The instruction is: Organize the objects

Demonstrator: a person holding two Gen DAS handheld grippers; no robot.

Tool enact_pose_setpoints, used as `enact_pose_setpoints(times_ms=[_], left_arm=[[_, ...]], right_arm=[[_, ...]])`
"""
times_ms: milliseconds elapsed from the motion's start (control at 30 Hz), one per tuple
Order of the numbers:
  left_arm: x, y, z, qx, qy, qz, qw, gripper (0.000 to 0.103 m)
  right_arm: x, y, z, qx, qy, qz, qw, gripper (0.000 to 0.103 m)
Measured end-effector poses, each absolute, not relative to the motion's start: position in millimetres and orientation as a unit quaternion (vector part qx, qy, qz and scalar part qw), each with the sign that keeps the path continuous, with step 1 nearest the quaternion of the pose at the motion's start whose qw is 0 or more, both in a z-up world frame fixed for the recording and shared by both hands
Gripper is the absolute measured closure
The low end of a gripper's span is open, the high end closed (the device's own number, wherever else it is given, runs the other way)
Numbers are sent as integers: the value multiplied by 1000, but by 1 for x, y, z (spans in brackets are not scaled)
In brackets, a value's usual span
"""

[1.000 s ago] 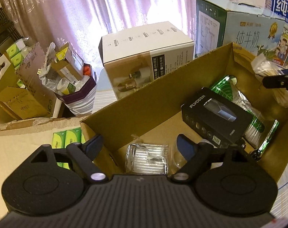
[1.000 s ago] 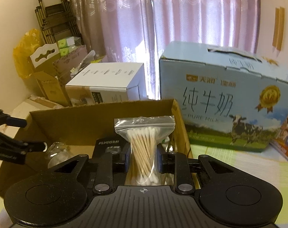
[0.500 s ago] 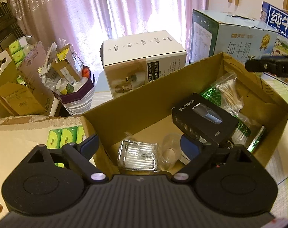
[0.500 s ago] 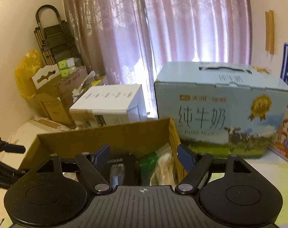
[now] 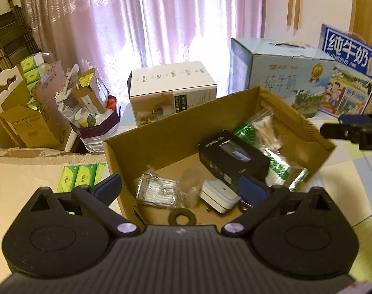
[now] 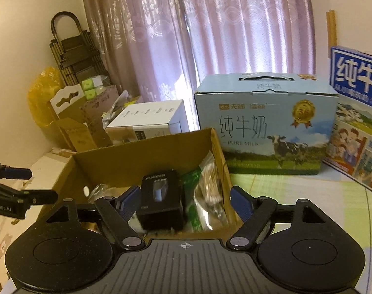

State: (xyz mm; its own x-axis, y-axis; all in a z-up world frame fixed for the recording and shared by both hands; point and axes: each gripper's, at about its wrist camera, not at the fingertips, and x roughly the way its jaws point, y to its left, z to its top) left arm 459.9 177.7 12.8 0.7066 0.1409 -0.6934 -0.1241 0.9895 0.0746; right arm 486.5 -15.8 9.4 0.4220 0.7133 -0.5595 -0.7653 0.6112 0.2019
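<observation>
An open cardboard box (image 5: 176,132) (image 6: 136,156) holds a black shaver box (image 5: 232,156) (image 6: 161,198), a bag of cotton swabs (image 5: 266,129) (image 6: 210,186), green packets (image 5: 279,169), a foil pack (image 5: 159,191), a clear cup (image 5: 190,186), a white case (image 5: 220,194) and a black ring (image 5: 182,218). My left gripper (image 5: 179,187) is open and empty above the box's near edge. My right gripper (image 6: 186,199) is open and empty above the box's right end; it shows at the right of the left wrist view (image 5: 352,129).
A white product box (image 5: 172,90) and a blue milk carton (image 6: 264,127) stand behind the cardboard box. A second milk carton (image 6: 357,112) stands at the right. Green tissue packs (image 5: 80,176) lie left. Cluttered cartons (image 5: 38,112) stand at the far left.
My right gripper opened and let go of the cotton swab bag, which now lies in the box. Both grippers have pulled back and up from the box.
</observation>
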Motion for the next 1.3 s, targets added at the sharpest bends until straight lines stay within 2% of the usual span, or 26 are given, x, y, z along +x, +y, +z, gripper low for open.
enact_pose_setpoints(times_ms=[733, 1300], left_arm=[[301, 83, 47, -5, 339, 89, 936, 1], [200, 9, 31, -45, 362, 132, 922, 1]], right_arm=[[364, -124, 27, -24, 327, 441, 836, 25], [296, -189, 7, -64, 359, 474, 801, 25]])
